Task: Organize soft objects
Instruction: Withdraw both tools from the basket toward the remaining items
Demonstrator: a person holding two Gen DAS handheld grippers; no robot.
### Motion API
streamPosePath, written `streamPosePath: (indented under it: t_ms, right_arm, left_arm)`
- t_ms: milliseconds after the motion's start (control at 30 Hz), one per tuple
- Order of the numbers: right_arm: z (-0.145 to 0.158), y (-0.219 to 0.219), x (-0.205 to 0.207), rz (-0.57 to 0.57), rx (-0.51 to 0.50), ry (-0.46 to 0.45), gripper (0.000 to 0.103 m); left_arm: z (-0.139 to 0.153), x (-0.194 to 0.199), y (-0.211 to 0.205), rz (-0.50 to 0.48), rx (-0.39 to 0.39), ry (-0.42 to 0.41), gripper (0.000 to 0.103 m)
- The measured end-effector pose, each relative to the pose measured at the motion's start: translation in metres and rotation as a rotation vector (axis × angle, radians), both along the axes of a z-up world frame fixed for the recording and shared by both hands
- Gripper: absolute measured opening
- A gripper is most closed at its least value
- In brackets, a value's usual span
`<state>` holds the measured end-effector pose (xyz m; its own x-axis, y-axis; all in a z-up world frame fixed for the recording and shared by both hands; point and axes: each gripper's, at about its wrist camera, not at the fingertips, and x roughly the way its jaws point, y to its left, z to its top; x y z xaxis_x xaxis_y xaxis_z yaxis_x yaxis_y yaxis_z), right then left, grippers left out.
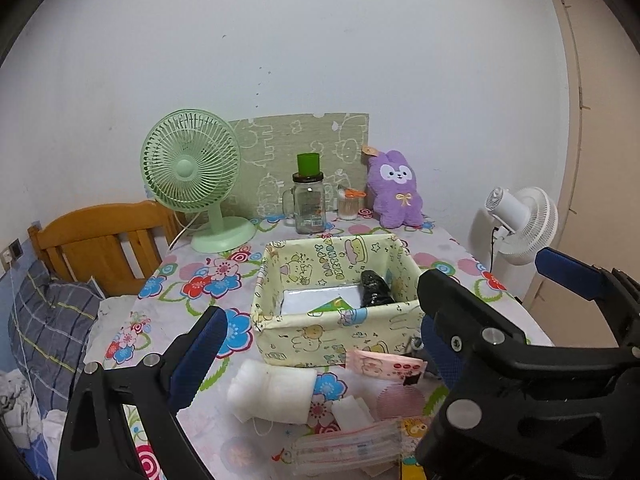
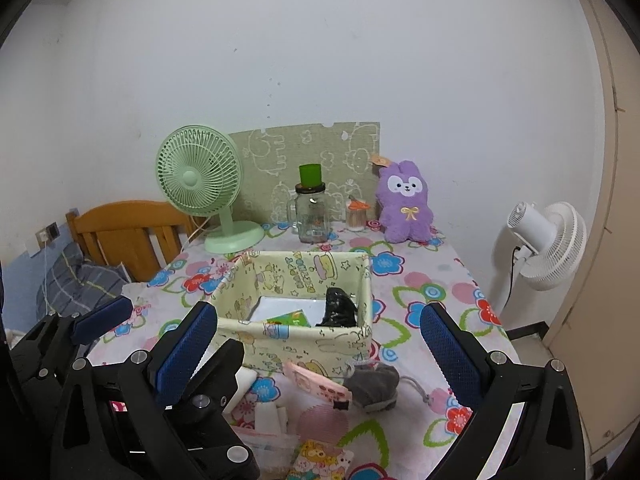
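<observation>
Blue-padded fingers of both the left gripper [image 1: 320, 344] and right gripper [image 2: 320, 348] stand released and empty low in frame, so a pick seems due: close on the white rolled cloth [image 1: 274, 390] below the centre fabric basket [image 1: 332, 332].

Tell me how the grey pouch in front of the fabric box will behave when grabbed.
The grey pouch lies slumped and creased, so it probably flops and deforms when pinched. It looks like soft cloth, likely light and unlikely to slip or roll. Its cord trails loose and may drag.
</observation>
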<state>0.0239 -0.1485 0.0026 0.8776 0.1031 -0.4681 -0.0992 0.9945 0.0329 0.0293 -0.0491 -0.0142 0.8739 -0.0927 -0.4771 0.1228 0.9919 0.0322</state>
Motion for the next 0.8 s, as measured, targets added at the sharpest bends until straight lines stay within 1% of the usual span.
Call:
streamPosePath:
  t_ms: [133,300,633,800]
  right_arm:
    - [-0.003,-0.002,-0.008,-0.009,-0.005,0.002,0.102]
    - [-0.010,0.000,-0.016,-0.032,-0.043,0.006,0.099]
    - [-0.039,-0.003,-0.026,-0.034,-0.027,0.051,0.096]
    - [-0.053,-0.002,-0.030,-0.037,-0.026,0.063,0.094]
  left_arm:
    - [-0.004,-0.005,-0.003,-0.013,0.001,-0.001,0.099]
    - [-0.014,-0.011,-0.006,-0.031,0.014,0.011,0.099]
    - [-0.042,-0.017,-0.007,-0.068,0.004,0.050,0.099]
    - [-0.053,-0.019,-0.007,-0.083,-0.005,0.053,0.098]
